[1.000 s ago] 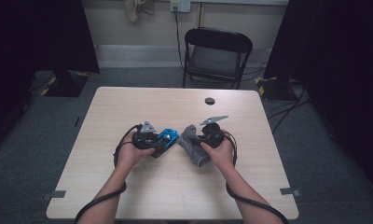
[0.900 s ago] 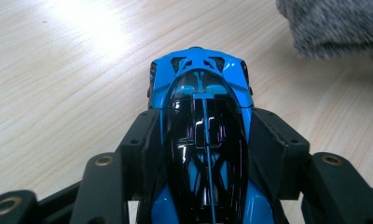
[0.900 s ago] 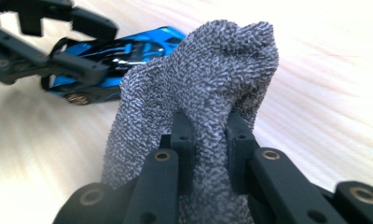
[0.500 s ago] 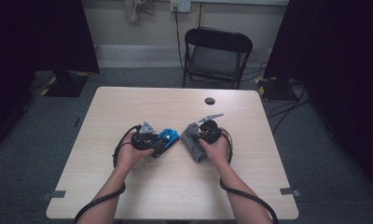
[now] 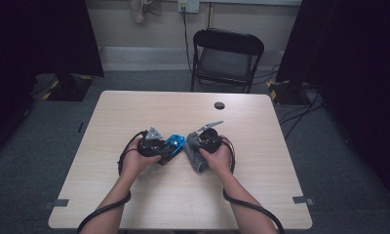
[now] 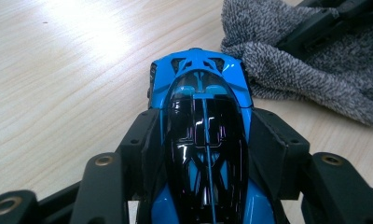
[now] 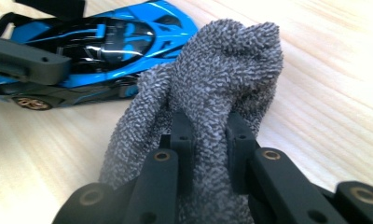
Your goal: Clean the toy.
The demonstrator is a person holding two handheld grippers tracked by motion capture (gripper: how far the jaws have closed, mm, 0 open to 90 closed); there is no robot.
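Note:
A blue and black toy car point(image 5: 174, 143) stands on the wooden table point(image 5: 149, 109). My left gripper point(image 5: 166, 148) is shut on the car point(image 6: 203, 88), its pads pressed on both sides of the body. Just right of the car lies a grey fluffy cloth point(image 5: 197, 159). My right gripper point(image 5: 193, 145) is shut on a bunched fold of this cloth point(image 7: 222, 70), which hangs beside the car's nose point(image 7: 170, 23). The cloth point(image 6: 306, 70) nearly touches the car's front end in the left gripper view. A jaw of the left gripper point(image 7: 31, 58) crosses the car in the right gripper view.
A small black round object point(image 5: 219, 105) lies on the far part of the table. A black folding chair point(image 5: 227, 53) stands behind the table. Cables trail from both grippers over the near edge. Bare tabletop lies to the far left and right.
My right hand has moved left and a little down, which brings the cloth closer to the car. The left hand and the car have stayed still.

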